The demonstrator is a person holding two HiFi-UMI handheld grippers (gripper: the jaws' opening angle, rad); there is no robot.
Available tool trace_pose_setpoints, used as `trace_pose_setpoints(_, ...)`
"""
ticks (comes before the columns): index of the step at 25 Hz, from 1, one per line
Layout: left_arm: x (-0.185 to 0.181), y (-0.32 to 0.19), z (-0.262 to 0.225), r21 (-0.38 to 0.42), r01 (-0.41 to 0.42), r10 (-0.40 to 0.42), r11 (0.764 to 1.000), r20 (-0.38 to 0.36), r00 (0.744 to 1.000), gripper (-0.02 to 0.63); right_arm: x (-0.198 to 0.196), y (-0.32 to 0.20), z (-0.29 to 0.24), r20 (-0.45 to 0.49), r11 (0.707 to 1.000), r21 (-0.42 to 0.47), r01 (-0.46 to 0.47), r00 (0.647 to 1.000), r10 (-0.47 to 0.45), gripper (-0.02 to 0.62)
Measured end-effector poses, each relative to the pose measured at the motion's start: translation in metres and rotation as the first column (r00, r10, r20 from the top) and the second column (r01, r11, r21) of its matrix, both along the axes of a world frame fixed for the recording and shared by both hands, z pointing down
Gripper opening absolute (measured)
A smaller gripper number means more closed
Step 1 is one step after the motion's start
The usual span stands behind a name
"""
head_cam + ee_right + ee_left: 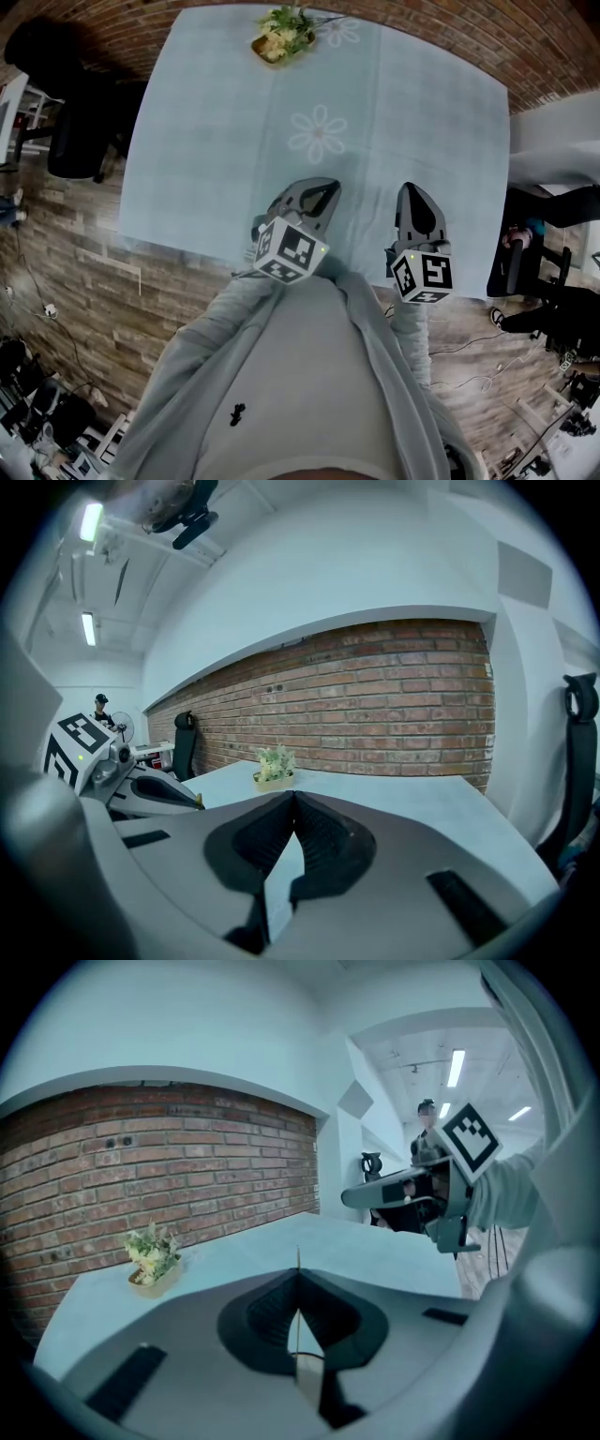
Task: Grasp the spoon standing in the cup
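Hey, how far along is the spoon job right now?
Done: nothing I can confirm; no cup or spoon shows on the table. In hand: the left hand-held gripper is shut, a thin sliver at its tips, unidentifiable; the right hand-held gripper is shut, empty. Left: grasping the spoon.

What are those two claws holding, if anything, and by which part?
Left gripper pinches a thin pale strip, its end poking past the jaws; what it is cannot be told. Right gripper: empty.

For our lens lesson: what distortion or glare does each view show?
Head view: the pale blue rectangular table bulges outward. Left gripper view: the red brick wall arches; white ceiling strip lights glare. Right gripper view: wall arches too, corners black.
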State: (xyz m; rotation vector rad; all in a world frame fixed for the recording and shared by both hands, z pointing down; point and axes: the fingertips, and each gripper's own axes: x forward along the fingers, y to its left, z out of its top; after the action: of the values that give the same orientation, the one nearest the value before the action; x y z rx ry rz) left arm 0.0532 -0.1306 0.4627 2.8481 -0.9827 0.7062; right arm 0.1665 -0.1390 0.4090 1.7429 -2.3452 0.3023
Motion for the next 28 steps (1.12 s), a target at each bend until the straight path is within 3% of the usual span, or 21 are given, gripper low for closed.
trace_pose_setpoints(9, -0.012, -0.009, -0.026, 0.035, 0.063, -0.060, 0.997, -0.066, 0.996, 0.018, -0.013, -0.004, -0.003, -0.007, 0.999, 0.015, 0.046, 0.999, -0.046, 0.015)
trace_pose_setpoints(17, -0.042, -0.024, -0.068, 0.051, 0.150, -0.138, 0.987, -0.195, 0.971, 0.018, -0.035, -0.009, -0.008, -0.008, 0.996, 0.027, 0.089, 0.996, -0.089, 0.015)
trace_pose_setpoints(28, -0.104, -0.040, -0.112, 0.158, 0.300, -0.260, 0.941, -0.233, 0.937, 0.018, -0.063, -0.019, -0.018, -0.001, 0.987, 0.056, 0.149, 0.989, -0.149, 0.015)
